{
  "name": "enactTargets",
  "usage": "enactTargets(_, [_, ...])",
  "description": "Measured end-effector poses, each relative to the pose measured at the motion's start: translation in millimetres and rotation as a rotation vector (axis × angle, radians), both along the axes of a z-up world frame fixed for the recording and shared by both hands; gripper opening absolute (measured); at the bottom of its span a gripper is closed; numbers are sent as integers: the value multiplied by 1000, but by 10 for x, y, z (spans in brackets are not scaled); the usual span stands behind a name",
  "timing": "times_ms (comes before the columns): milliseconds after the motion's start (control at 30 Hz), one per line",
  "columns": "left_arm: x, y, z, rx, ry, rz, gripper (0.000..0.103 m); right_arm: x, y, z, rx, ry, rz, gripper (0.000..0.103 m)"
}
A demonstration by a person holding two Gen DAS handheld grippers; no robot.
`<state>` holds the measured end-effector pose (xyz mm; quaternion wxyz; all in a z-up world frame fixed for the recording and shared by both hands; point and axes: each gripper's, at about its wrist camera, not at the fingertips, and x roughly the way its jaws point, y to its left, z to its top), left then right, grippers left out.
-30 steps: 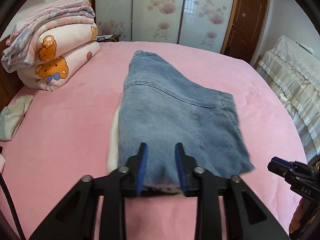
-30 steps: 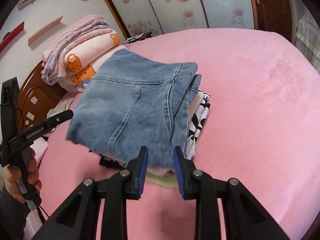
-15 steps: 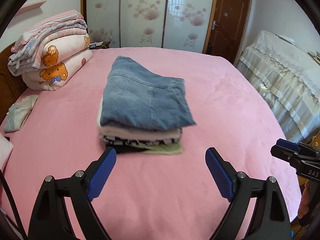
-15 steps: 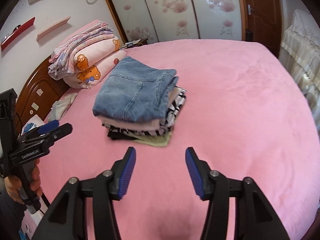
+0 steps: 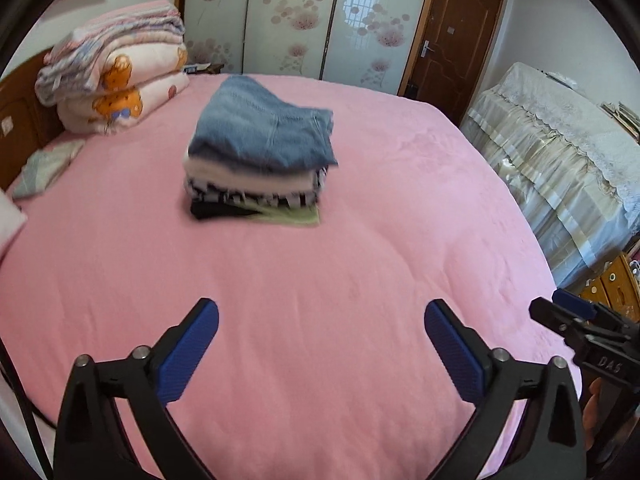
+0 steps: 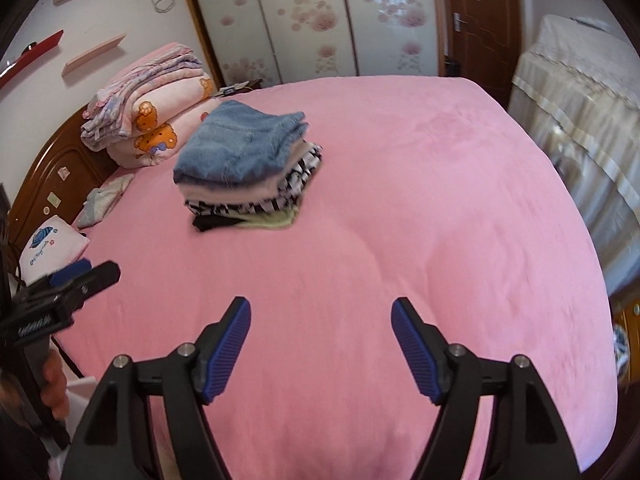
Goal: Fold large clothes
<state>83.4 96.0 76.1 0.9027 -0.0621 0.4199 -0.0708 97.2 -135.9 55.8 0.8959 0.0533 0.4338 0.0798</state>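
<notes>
Folded blue jeans (image 5: 262,132) lie on top of a stack of folded clothes (image 5: 256,192) in the middle of the pink bed (image 5: 320,264). The jeans (image 6: 240,142) and the stack (image 6: 256,200) also show in the right wrist view. My left gripper (image 5: 320,316) is open and empty, well back from the stack near the bed's front edge. My right gripper (image 6: 320,312) is open and empty, also far from the stack. Each gripper shows at the edge of the other's view, the right one (image 5: 576,324) and the left one (image 6: 76,280).
Folded quilts (image 5: 120,80) are piled at the bed's head on the left, next to a wooden headboard (image 6: 52,176). A small folded cloth (image 5: 44,168) lies by the left edge. A covered piece of furniture (image 5: 560,152) stands to the right. Wardrobe doors (image 5: 304,20) and a door (image 5: 452,36) are behind.
Both grippers let go of the jeans, opened wide and pulled back from the stack toward the bed's front edge. The jeans now rest on top of the stack.
</notes>
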Motion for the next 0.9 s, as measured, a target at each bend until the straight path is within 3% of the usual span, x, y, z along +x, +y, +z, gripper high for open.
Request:
enactTargets(333, [-693, -391, -339, 59, 24, 64, 102, -734, -3, -417, -98, 20, -95, 76])
enactTargets(600, [-947, -572, -354, 82, 48, 23, 102, -1023, -76, -402, -22, 10, -131, 76])
enactTargets(900, [-1072, -620, -229, 101, 23, 13, 102, -1207, 12, -265, -62, -54, -133, 76])
